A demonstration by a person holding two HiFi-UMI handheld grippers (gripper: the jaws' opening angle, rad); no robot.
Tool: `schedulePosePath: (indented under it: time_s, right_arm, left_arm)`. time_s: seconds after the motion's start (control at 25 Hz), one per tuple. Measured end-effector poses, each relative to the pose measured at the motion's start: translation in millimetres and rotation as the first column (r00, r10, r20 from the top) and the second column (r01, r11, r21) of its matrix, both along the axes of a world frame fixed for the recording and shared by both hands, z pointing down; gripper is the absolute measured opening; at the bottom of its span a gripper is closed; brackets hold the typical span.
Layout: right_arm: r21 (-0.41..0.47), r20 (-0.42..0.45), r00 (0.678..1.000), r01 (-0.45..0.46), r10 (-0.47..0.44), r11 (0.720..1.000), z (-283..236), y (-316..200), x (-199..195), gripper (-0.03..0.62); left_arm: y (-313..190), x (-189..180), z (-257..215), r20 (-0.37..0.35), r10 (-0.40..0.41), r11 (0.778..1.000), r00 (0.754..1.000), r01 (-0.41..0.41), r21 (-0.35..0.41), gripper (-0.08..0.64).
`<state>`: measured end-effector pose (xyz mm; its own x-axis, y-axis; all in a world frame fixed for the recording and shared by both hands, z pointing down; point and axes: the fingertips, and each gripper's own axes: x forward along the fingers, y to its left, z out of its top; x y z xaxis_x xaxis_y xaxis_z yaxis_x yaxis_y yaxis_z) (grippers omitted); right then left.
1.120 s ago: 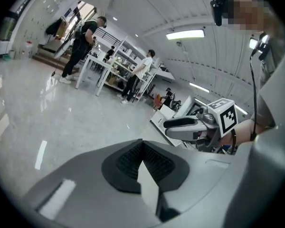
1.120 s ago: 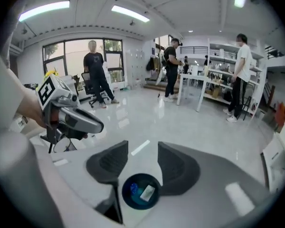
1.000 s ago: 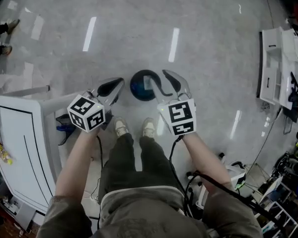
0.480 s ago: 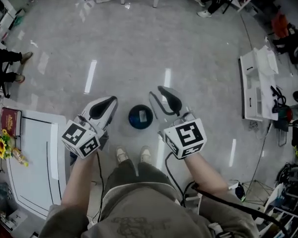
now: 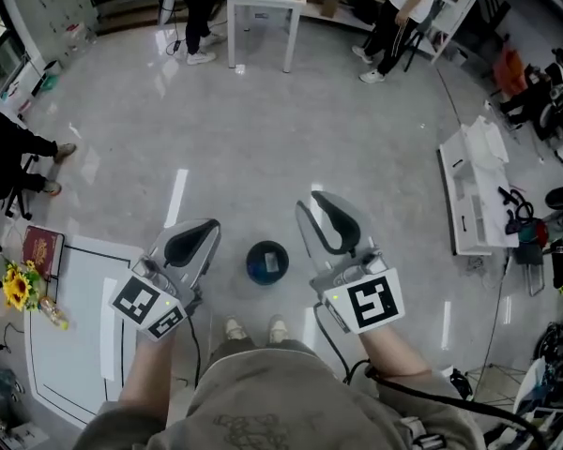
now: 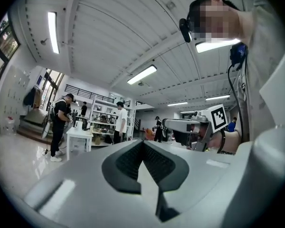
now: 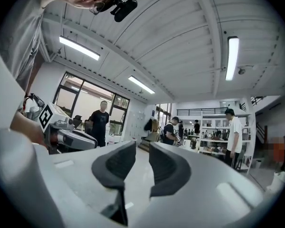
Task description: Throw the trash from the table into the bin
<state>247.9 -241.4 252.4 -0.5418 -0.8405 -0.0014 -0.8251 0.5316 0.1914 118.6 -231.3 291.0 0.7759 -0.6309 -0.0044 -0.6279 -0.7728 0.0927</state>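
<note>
Bin (image 5: 266, 262) sits on the floor just ahead of the shoes (image 5: 255, 328). A pale bit inside it may be trash, can't tell. Left gripper (image 5: 203, 236), left of the bin, has its jaws together and empty. Right gripper (image 5: 323, 217), right of the bin, has just been closing to a narrow gap with nothing in it.

Risks:
- A step forward could kick the bin, since it's so close to the feet.
- Swinging back to the table (image 5: 75, 364), left of the bin, could knock the flowers (image 5: 17, 289) at its far edge.

Only the head view shows the bin, table and feet. The gripper views point level at ceiling and bystanders, but only they settle the jaw gaps.
</note>
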Motion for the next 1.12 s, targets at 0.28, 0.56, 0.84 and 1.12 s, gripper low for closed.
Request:
schedulePosePath:
  time_s: [0.28, 0.56, 0.84, 1.12]
  right_arm:
    - [0.039, 0.02, 0.999, -0.031, 0.03, 0.999, -16.3, 34.7, 0.2, 0.002]
    - [-0.036, -0.004, 0.998, -0.07, 0.07, 0.997, 5.6, 47.6, 6.7, 0.002]
    - [-0.068, 0.004, 0.998, -0.054, 0.055, 0.996, 14.1, 53.5, 5.1, 0.002]
    - [-0.101, -0.002, 0.998, -0.065, 0.065, 0.993, 22.6, 56.1, 11.3, 0.002]
  left_arm:
    - [34.6, -2.2, -29.1, -0.006, 0.025, 0.998, 1.0, -0.025, 0.061, -0.002]
    - [47.6, -9.5, -30.6, 0.003, 0.011, 0.997, 1.0, -0.011, 0.075, -0.002]
    - [55.2, -5.1, -31.4, -0.008, 0.022, 0.998, 1.0, -0.022, 0.063, -0.002]
    - [57.2, -0.5, -28.1, -0.047, 0.028, 0.999, 0.999, -0.026, 0.029, -0.002]
